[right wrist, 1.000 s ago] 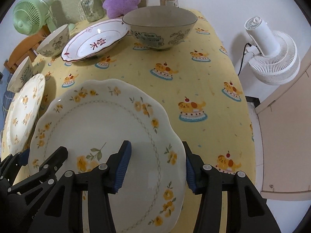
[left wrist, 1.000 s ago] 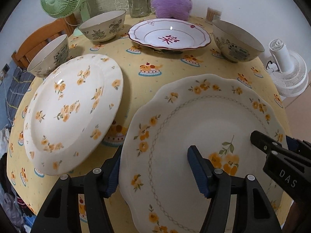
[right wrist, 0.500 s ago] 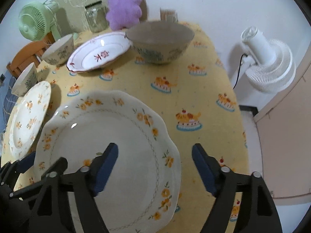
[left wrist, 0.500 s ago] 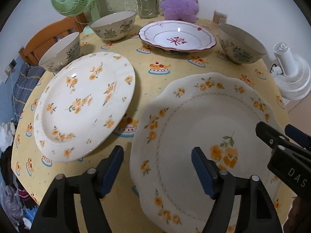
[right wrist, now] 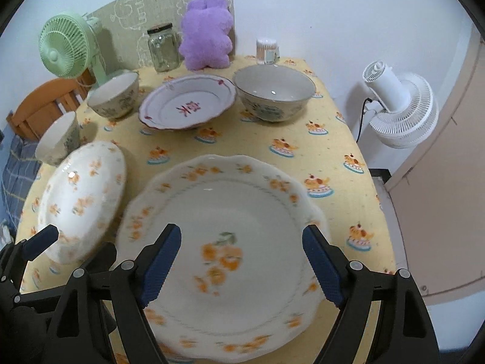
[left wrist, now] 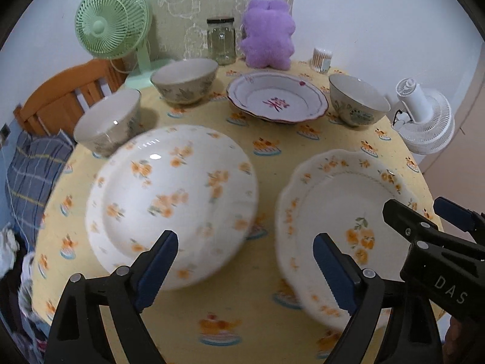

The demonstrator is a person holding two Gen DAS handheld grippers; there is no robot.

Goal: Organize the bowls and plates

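Observation:
Two white plates with orange flowers lie on the yellow tablecloth: a round one [left wrist: 172, 200] [right wrist: 81, 194] at left and a scalloped one [left wrist: 348, 212] [right wrist: 230, 239] at right. A red-rimmed plate [left wrist: 277, 100] [right wrist: 188, 104] and three patterned bowls [left wrist: 185, 80] [left wrist: 107, 121] [left wrist: 357, 100] stand farther back. My left gripper [left wrist: 245, 267] is open and empty above the table's near edge, between the two flowered plates. My right gripper [right wrist: 241, 264] is open and empty, raised over the scalloped plate.
A green fan [left wrist: 113, 27], a glass jar [left wrist: 221, 41], a purple plush toy [left wrist: 268, 38] and a cotton swab box [left wrist: 322, 59] stand at the back. A white fan [right wrist: 400, 109] stands off the table's right edge. A wooden chair [left wrist: 66, 97] is at left.
Both grippers have opened wide, let go of the scalloped plate and pulled back and up. The plate now lies on the table.

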